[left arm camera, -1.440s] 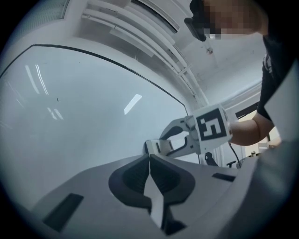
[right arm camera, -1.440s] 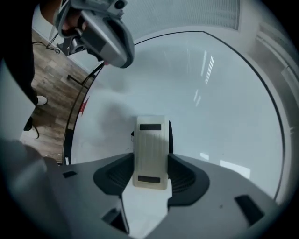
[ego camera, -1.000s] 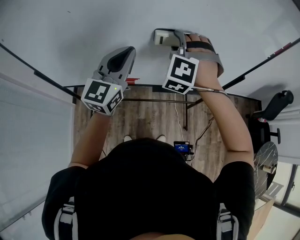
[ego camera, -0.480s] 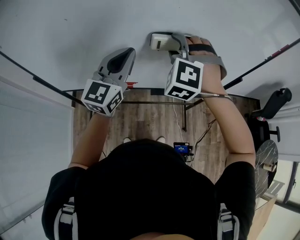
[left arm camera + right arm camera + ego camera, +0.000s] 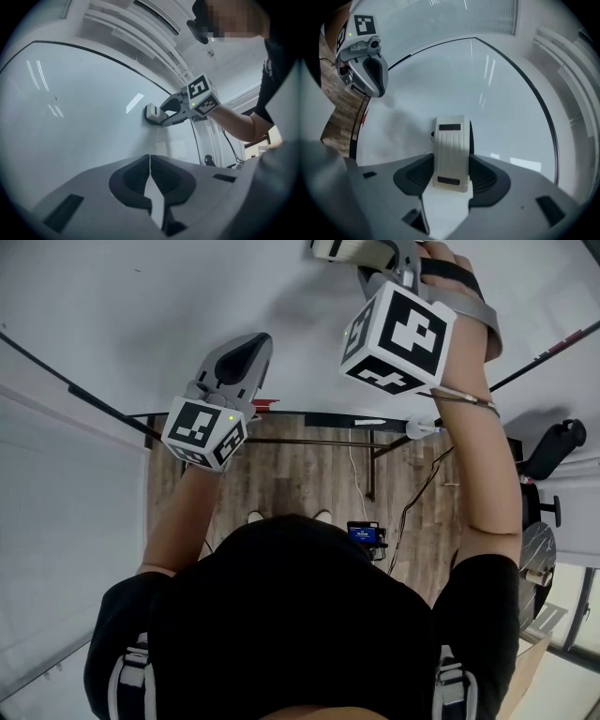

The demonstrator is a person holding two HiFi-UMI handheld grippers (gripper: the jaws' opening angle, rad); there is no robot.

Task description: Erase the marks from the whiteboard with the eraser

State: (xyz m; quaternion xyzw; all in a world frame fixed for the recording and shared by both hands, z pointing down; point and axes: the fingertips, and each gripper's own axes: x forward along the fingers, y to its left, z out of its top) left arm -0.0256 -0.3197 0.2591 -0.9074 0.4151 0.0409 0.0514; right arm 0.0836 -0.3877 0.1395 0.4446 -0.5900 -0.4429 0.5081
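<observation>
One eraser (image 5: 451, 154) (in right tongs (image 5: 451, 165)) against whiteboard (image 5: 497, 98).

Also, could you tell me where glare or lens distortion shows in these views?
Left gripper view: light streaks glare on the whiteboard, corners vignetted black; right gripper view: streaks beyond the eraser, board frame bowed by fisheye; head view: even, no glare.

Eraser (image 5: 451, 154) on whiteboard (image 5: 501, 103), in right tongs (image 5: 451, 164)
</observation>
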